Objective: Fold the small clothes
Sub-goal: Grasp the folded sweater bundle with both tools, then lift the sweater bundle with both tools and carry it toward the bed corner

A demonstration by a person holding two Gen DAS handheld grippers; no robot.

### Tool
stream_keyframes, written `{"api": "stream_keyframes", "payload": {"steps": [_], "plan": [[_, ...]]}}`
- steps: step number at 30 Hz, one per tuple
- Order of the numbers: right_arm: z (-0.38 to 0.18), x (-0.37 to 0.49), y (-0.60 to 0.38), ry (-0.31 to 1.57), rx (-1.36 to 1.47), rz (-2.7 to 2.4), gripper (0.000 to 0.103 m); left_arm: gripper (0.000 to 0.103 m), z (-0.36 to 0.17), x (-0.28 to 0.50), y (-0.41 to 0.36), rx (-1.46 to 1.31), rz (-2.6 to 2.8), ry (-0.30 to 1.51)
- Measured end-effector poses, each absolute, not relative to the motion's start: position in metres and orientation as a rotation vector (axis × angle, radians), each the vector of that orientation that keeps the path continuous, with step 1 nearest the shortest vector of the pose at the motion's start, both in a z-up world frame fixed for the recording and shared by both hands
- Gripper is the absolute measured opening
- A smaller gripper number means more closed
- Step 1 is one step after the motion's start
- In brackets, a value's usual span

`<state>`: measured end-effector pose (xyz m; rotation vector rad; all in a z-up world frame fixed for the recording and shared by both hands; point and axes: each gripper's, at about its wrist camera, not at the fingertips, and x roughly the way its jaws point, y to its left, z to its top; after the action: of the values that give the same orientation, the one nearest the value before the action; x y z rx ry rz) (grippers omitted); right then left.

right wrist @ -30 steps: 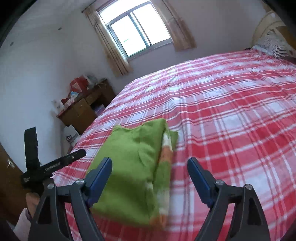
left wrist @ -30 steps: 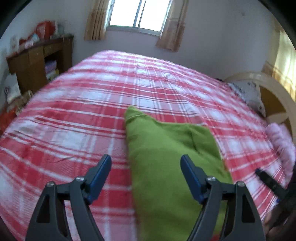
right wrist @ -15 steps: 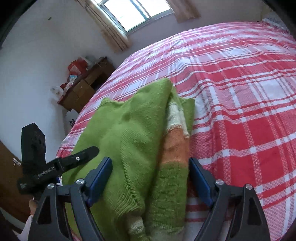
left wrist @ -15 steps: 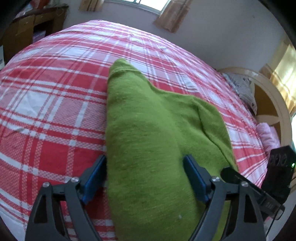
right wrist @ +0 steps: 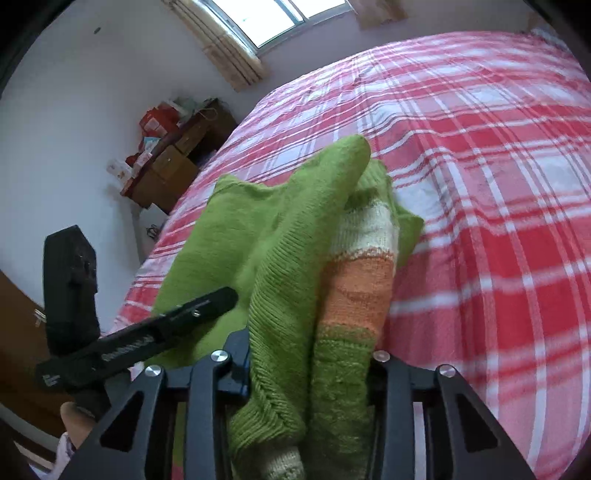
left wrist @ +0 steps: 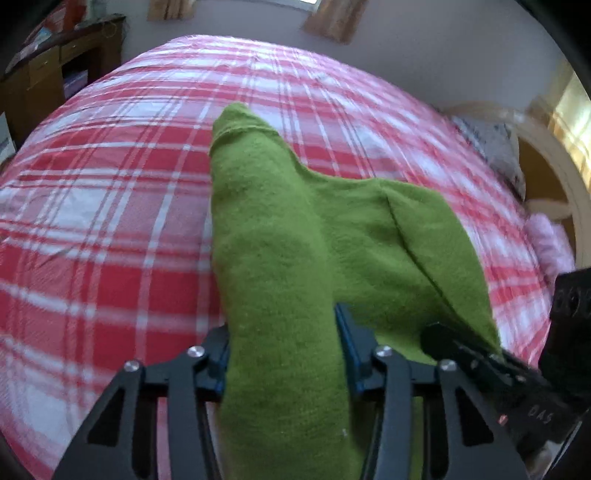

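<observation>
A folded green knit sweater [left wrist: 280,258] with an orange and white stripe [right wrist: 362,280] lies on the red plaid bed [left wrist: 110,206]. My left gripper [left wrist: 282,354] is shut on the sweater's near left edge, fabric bulging between the jaws. My right gripper [right wrist: 308,365] is shut on its near right edge, over the green and striped layers. Each gripper shows in the other's view: the right one at the lower right of the left wrist view [left wrist: 491,365], the left one at the left of the right wrist view [right wrist: 147,332].
A wooden dresser [right wrist: 173,162] with boxes on top stands left of the bed under a curtained window [right wrist: 280,18]. A curved headboard [left wrist: 546,173], a patterned pillow [left wrist: 491,144] and a pink item [left wrist: 550,240] are at the bed's right end.
Both grippers moved down onto the sweater's near edge and closed on it. They were open above it one second ago and straddled it half a second ago.
</observation>
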<state>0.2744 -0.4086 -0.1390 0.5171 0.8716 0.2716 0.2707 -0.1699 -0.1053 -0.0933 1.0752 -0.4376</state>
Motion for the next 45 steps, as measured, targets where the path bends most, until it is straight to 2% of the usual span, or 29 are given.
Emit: {"api": "stream_keyframes", "payload": {"steps": [3, 5, 8, 10, 12, 15, 17, 20, 22, 24, 27, 28, 31, 38, 41, 43, 45], "plan": [[-0.137, 0.240, -0.401, 0.907, 0.527, 0.315, 0.038, 0.049, -0.103, 0.235, -0.161, -0.077, -0.452, 1.150], [-0.139, 0.207, -0.397, 0.931, 0.528, 0.359, 0.038, 0.052, -0.102, 0.209, -0.153, -0.072, -0.464, 1.184], [-0.145, 0.174, -0.395, 0.949, 0.541, 0.383, 0.038, 0.075, -0.104, 0.180, -0.149, -0.009, -0.440, 1.148], [-0.149, 0.163, -0.395, 0.930, 0.540, 0.371, 0.042, 0.097, -0.104, 0.176, -0.154, 0.060, -0.383, 1.091], [-0.150, 0.164, -0.397, 0.910, 0.533, 0.337, 0.047, 0.099, -0.108, 0.186, -0.158, 0.077, -0.352, 1.065], [-0.152, 0.174, -0.401, 0.893, 0.515, 0.255, 0.062, 0.103, -0.115, 0.201, -0.161, 0.060, -0.340, 1.067], [-0.158, 0.184, -0.406, 0.892, 0.525, 0.250, 0.066, 0.103, -0.116, 0.205, -0.162, 0.049, -0.333, 1.069], [-0.164, 0.193, -0.408, 0.875, 0.547, 0.268, 0.067, 0.097, -0.117, 0.200, -0.169, 0.082, -0.346, 1.020], [-0.165, 0.196, -0.407, 0.866, 0.540, 0.275, 0.066, 0.084, -0.117, 0.194, -0.170, 0.083, -0.373, 0.992], [-0.164, 0.193, -0.403, 0.868, 0.498, 0.247, 0.056, 0.079, -0.116, 0.193, -0.172, 0.079, -0.379, 0.978], [-0.156, 0.183, -0.387, 0.860, 0.414, 0.218, 0.042, 0.063, -0.112, 0.187, -0.177, 0.107, -0.360, 0.942], [-0.153, 0.180, -0.381, 0.853, 0.381, 0.195, 0.040, 0.054, -0.111, 0.184, -0.180, 0.127, -0.349, 0.923], [-0.140, 0.170, -0.369, 0.816, 0.323, 0.156, 0.038, 0.041, -0.103, 0.173, -0.183, 0.171, -0.320, 0.874], [-0.108, 0.134, -0.346, 0.720, 0.288, 0.132, 0.037, 0.036, -0.080, 0.156, -0.166, 0.121, -0.315, 0.829], [-0.099, 0.127, -0.340, 0.698, 0.301, 0.143, 0.037, 0.027, -0.067, 0.146, -0.162, 0.141, -0.286, 0.778], [-0.092, 0.123, -0.334, 0.686, 0.296, 0.151, 0.037, 0.012, -0.059, 0.140, -0.158, 0.165, -0.253, 0.733], [-0.086, 0.121, -0.327, 0.673, 0.289, 0.158, 0.037, 0.011, -0.055, 0.137, -0.155, 0.185, -0.246, 0.711]]}}
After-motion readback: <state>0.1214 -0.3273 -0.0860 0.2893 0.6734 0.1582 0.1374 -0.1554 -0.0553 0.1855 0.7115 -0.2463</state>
